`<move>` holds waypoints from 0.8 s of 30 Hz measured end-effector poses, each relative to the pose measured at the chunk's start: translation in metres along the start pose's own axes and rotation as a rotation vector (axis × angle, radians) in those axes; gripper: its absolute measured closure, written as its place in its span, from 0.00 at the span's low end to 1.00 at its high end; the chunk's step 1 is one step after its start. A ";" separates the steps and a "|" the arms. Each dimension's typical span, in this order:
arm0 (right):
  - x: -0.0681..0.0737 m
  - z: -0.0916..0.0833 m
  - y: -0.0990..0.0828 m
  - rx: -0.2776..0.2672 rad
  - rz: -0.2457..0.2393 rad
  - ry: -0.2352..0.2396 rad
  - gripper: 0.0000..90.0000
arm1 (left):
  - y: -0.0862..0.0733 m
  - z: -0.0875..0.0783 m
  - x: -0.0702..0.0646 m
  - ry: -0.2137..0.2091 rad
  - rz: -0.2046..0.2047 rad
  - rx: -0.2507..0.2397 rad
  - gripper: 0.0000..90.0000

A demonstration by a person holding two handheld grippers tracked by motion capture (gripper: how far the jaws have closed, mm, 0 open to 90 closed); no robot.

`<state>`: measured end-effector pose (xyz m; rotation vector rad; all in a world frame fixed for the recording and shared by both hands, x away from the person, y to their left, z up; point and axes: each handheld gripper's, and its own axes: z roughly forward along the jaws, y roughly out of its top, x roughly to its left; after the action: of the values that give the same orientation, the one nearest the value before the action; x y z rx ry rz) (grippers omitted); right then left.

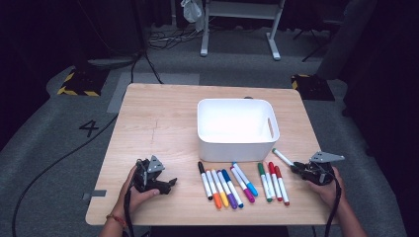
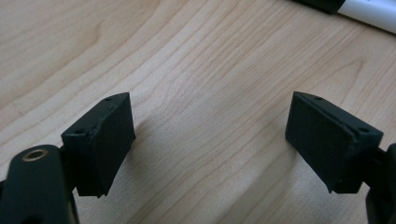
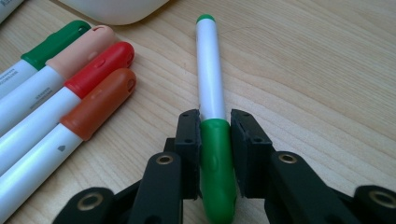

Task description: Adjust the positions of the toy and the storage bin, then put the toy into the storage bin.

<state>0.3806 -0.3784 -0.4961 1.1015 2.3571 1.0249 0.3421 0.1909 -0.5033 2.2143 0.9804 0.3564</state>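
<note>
A row of several capped markers [image 1: 232, 182] lies on the wooden table [image 1: 163, 123] in front of a white bin [image 1: 236, 129]. My right gripper [image 3: 214, 126] is shut on the green cap of a white-bodied marker [image 3: 209, 70], which lies on the table pointing toward the bin; from above, the right gripper [image 1: 301, 169] sits at the right end of the row. My left gripper [image 2: 210, 135] is open low over bare wood with nothing between its jaws; the high view shows the left gripper [image 1: 170, 183] left of the black-capped marker [image 1: 203, 178].
The bin stands empty at the table's middle. Green, peach, red and brown-capped markers [image 3: 70, 88] lie just left of my right gripper. The table's near edge runs close behind both hands. Cables and desk legs are on the floor beyond.
</note>
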 end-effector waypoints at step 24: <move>-0.005 -0.027 0.012 -0.120 -0.011 0.017 0.83 | 0.001 0.001 -0.001 0.007 -0.003 0.002 0.15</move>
<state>0.3755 -0.3895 -0.4690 1.0386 2.2794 1.1598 0.3430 0.1893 -0.5035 2.2146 0.9880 0.3625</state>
